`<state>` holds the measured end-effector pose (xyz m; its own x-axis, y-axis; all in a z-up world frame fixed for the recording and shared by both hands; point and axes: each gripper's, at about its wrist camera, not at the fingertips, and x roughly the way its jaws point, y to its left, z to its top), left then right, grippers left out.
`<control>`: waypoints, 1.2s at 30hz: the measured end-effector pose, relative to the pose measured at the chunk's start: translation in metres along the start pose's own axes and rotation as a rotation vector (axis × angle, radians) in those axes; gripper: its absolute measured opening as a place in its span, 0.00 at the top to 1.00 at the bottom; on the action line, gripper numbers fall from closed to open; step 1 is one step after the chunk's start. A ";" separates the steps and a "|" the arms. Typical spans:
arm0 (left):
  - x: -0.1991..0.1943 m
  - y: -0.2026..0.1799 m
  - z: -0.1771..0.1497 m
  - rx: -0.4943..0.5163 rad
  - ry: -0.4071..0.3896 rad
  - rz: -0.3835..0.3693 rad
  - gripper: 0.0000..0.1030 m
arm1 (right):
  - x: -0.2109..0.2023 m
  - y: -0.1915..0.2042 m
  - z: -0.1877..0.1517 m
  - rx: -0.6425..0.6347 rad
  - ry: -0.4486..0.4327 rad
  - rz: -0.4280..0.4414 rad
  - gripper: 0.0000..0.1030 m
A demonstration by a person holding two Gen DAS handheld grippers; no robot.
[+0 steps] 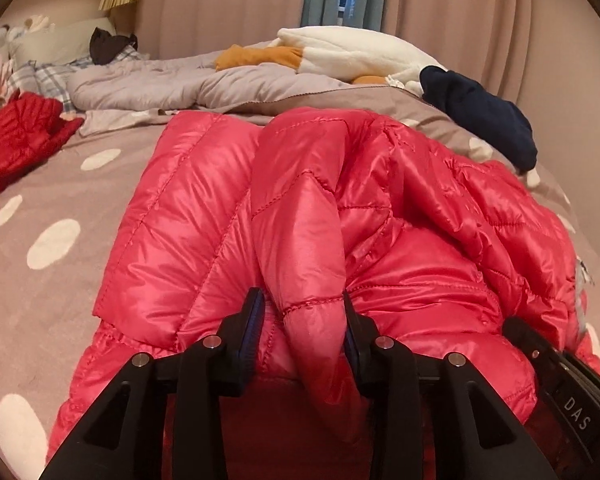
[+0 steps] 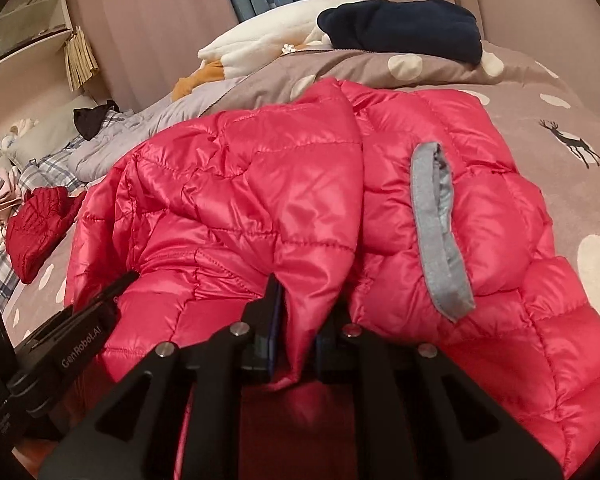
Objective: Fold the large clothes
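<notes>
Both claws have a grip: left gripper (image 1: 304,316) and right gripper (image 2: 300,312) are each clamped on a fold of the pink puffer jacket (image 1: 340,208) lying on the spotted bed (image 1: 52,240). Looks like the fold-over step; next move probably needs both lifting together, evenly.
</notes>
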<state>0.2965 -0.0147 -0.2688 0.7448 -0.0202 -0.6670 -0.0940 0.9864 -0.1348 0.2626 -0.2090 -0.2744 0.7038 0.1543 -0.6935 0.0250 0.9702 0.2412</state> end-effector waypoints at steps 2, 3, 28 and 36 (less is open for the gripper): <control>0.001 -0.001 0.001 0.003 0.000 0.004 0.64 | 0.001 0.002 0.002 0.004 0.001 0.003 0.87; 0.002 -0.002 0.001 0.005 0.000 0.008 0.64 | 0.000 0.005 -0.001 0.007 0.001 0.006 0.87; -0.072 0.039 -0.001 -0.196 0.007 -0.097 0.37 | -0.097 -0.038 -0.009 0.140 -0.119 0.102 0.15; -0.162 0.113 -0.030 -0.406 -0.149 -0.067 0.05 | -0.190 -0.080 -0.038 0.186 -0.230 -0.121 0.07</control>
<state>0.1453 0.0955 -0.1980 0.8425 -0.0291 -0.5379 -0.2720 0.8389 -0.4715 0.1001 -0.3089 -0.1881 0.8292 -0.0273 -0.5582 0.2328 0.9249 0.3007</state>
